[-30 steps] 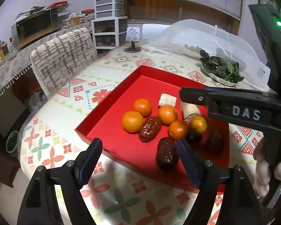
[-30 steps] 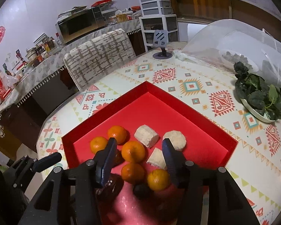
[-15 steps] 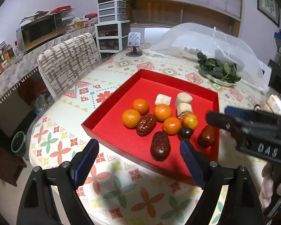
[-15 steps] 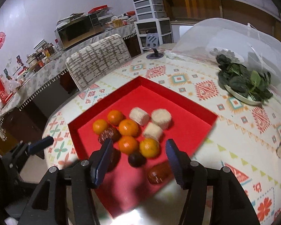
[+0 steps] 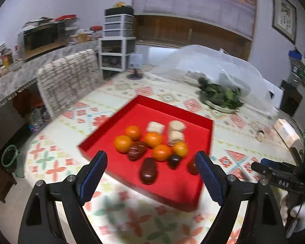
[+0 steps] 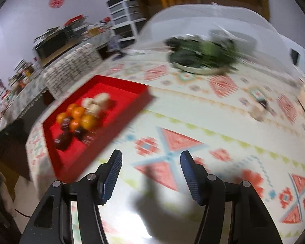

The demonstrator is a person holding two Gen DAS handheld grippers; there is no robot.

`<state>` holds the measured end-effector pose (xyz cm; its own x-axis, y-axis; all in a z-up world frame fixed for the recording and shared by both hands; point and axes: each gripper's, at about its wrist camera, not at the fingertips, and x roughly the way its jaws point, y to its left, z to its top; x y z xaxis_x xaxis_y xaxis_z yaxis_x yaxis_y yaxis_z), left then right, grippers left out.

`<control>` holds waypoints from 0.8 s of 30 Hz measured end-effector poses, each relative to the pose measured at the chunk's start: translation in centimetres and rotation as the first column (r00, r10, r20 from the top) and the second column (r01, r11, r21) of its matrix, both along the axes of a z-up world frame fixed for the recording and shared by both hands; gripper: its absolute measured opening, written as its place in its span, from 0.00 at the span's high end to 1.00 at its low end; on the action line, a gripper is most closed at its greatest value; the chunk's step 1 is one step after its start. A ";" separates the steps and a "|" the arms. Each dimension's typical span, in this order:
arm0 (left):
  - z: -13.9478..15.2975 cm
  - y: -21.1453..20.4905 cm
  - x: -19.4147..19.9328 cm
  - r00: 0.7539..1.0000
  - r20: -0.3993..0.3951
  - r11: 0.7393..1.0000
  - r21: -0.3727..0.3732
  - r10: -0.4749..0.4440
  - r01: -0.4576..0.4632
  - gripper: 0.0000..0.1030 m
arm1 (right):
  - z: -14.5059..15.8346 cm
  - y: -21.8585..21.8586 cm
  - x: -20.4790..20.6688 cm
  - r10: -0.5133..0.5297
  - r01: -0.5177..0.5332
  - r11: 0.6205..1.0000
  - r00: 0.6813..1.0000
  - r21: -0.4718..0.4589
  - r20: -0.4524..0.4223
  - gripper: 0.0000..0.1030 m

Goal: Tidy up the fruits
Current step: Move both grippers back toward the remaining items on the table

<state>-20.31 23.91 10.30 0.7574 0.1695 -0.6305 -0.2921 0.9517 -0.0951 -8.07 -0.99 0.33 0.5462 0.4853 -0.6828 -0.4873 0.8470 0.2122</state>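
Observation:
A red tray sits on the patterned table and holds several oranges, dark red dates and pale cakes. My left gripper is open and empty, held above the tray's near edge. My right gripper is open and empty over bare tablecloth, right of the tray. It shows at the right edge of the left wrist view. The oranges and dates are blurred in the right wrist view.
A plate of leafy greens stands under a clear dome cover at the back right; it also shows in the right wrist view. A covered chair stands at the table's left. A small box lies at far right.
Both grippers have pulled back from the tray. The right gripper has swung right, off the tray and over bare tablecloth. The fruits have stayed in place.

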 end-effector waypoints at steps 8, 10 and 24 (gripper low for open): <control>-1.2 -5.1 2.7 0.988 -0.043 0.989 -0.003 -0.146 0.146 0.15 | -0.7 -10.1 3.1 -0.229 0.235 0.969 0.970 0.078 -0.078 0.38; -1.5 -5.4 3.1 0.988 -0.050 0.989 -0.005 -0.149 0.149 0.15 | -0.9 -11.3 3.5 -0.254 0.262 0.960 0.963 0.096 -0.091 0.38; -2.4 -8.1 5.3 0.966 -0.103 0.972 -0.043 -0.236 0.232 0.15 | 0.2 -12.0 13.3 -0.337 0.348 0.928 0.936 0.129 -0.101 0.54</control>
